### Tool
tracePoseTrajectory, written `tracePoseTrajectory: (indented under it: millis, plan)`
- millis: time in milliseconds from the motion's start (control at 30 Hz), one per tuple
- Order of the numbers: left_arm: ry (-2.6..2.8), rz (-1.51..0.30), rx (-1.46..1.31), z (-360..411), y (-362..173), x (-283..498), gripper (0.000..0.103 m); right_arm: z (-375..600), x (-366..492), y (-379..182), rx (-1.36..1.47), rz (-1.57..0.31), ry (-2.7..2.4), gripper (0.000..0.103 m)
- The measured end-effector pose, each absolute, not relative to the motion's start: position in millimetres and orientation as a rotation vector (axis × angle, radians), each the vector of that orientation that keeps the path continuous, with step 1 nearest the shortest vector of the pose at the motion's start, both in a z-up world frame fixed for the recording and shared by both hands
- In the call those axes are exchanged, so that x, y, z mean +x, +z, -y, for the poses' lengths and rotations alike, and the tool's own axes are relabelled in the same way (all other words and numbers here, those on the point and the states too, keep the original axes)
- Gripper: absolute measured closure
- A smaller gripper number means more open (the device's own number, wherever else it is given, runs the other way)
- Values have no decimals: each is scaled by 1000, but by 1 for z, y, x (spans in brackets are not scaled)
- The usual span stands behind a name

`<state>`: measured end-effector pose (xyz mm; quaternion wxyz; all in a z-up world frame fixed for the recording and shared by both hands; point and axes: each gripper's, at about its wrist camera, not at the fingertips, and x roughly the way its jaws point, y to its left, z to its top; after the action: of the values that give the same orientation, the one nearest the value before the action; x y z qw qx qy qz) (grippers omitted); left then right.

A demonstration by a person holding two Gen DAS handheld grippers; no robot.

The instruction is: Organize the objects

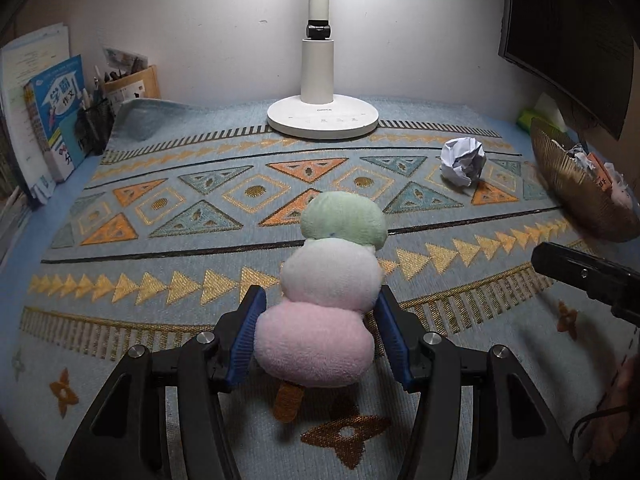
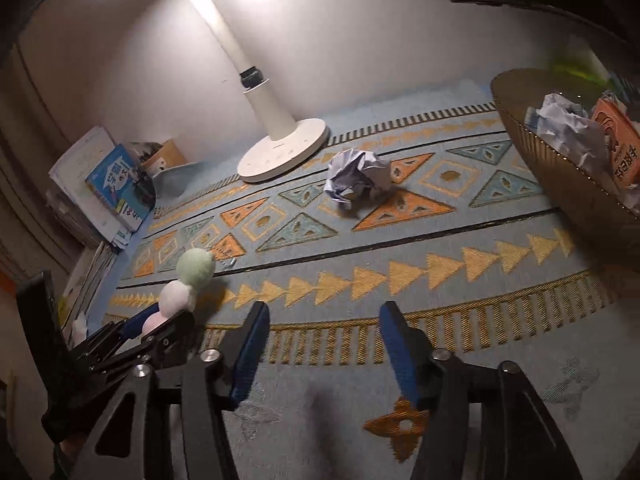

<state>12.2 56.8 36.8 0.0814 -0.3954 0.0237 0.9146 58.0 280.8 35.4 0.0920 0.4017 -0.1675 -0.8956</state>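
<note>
Here, plush toy [image 1: 320,320] between left jaws.

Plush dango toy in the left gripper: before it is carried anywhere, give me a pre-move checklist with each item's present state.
1. Left gripper pads on the plush dango toy: ok, they press its pink end.
2. Toy lifted off the patterned cloth: cannot tell.
3. Right gripper empty: ok, jaws open on nothing.
4. Basket has room: cannot tell, paper and a carton already inside.
5. Crumpled paper ball put away: not ok, it lies on the cloth.
</note>
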Motion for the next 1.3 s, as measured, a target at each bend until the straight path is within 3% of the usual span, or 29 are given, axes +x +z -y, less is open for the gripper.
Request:
tracePoseTrajectory:
  millis: [233,567,600,633,700,900,967,1000,1033,1100,1300]
  plan:
    - [2700,46,-1237,-44,31,6,50,-281,-6,31,1305,461,-2641,38]
    - [2683,82,-1238,-40,29,5,50,-266,-75,23,1297,264,-2727,38]
    - [2676,84,-1241,-41,29,5,50,-264,-77,22,1281,262,-2713,39]
    - [2669,87,-1244,-40,28,4,50,-262,-78,19,1289,255,-2704,60]
    - [2666,97,-1244,-39,28,3,50,-258,-75,18,1294,240,-2695,80]
    - [2679,111,-1241,-36,29,4,50,-257,-38,27,1197,249,-2685,80]
    - [2683,111,-1241,-36,29,4,50,-257,-31,28,1207,266,-2650,77]
    - [2683,114,-1241,-36,29,4,50,-257,-32,28,1231,271,-2635,63]
    - [2682,117,-1243,-36,29,3,50,-258,-36,28,1262,267,-2633,33]
    - [2678,117,-1248,-36,28,2,50,-263,-43,33,1240,242,-2693,8]
    - [2704,71,-1236,-42,30,3,50,-261,-90,38,1244,200,-2674,4]
